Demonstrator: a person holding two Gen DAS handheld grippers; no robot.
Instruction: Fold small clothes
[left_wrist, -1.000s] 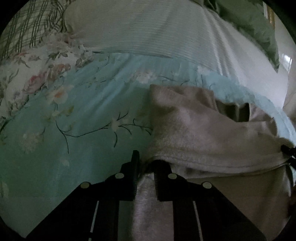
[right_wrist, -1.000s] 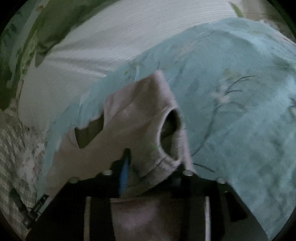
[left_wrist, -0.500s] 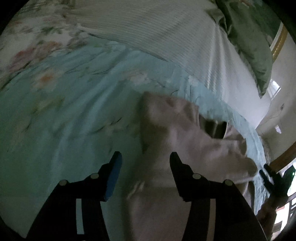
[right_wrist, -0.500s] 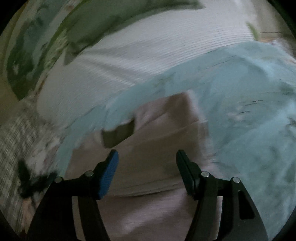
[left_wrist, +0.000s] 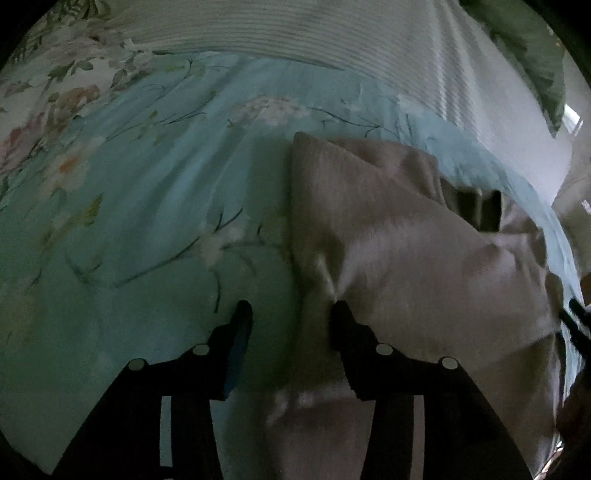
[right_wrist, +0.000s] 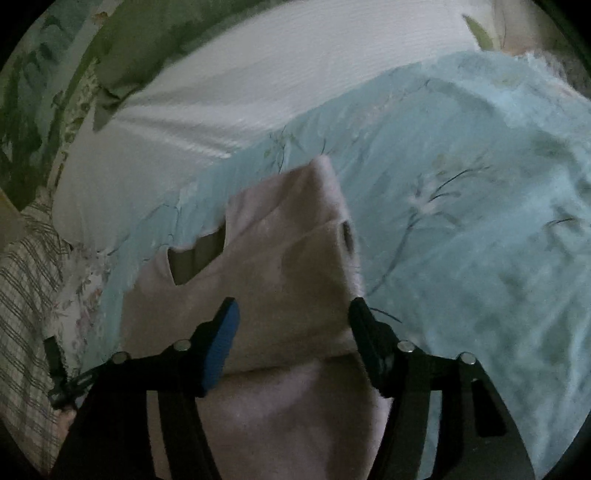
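Observation:
A small pinkish-beige garment lies folded on a light blue floral quilt, with a dark neck opening at its far side. My left gripper hovers over the garment's left edge; its jaws stand apart and are closing, with the cloth edge below the gap and neither pad pressing on it. In the right wrist view my right gripper is open over the garment's near fold, holding nothing.
A white ribbed sheet covers the bed beyond the quilt, with a green pillow at its far end. Plaid fabric lies at the left edge. White flowered fabric borders the quilt.
Both grippers were shut on the garment's fold a second ago and have let it go. The folded part now lies flat, and both grippers have drawn back a little.

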